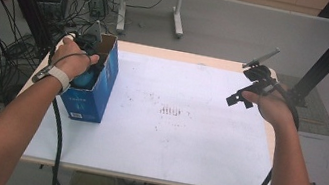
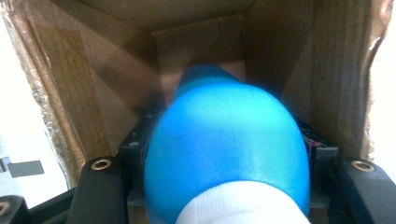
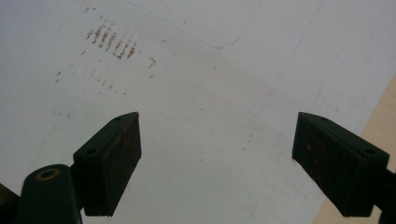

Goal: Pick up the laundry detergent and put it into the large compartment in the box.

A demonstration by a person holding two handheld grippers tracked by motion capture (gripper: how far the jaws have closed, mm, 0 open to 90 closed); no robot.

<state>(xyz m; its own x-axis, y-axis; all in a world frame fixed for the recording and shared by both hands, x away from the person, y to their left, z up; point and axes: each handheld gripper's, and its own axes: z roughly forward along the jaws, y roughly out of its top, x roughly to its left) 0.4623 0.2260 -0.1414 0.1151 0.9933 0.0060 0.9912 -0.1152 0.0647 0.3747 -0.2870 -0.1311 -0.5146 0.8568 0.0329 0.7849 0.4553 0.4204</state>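
Left gripper view: left gripper (image 2: 224, 186) fingers clenched on the blue bottle (image 2: 226, 154), inside the cardboard box (image 2: 196, 44). Right gripper (image 3: 215, 163) fingers released, over the tabletop (image 3: 196, 70). Risk: the smooth bottle slipping, or snagging the box wall and tipping it.

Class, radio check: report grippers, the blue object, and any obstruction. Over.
Left gripper shut on blue object, inside blue cardboard box. Right gripper open, nothing between its pads, over white table cover. Box walls close around the object.
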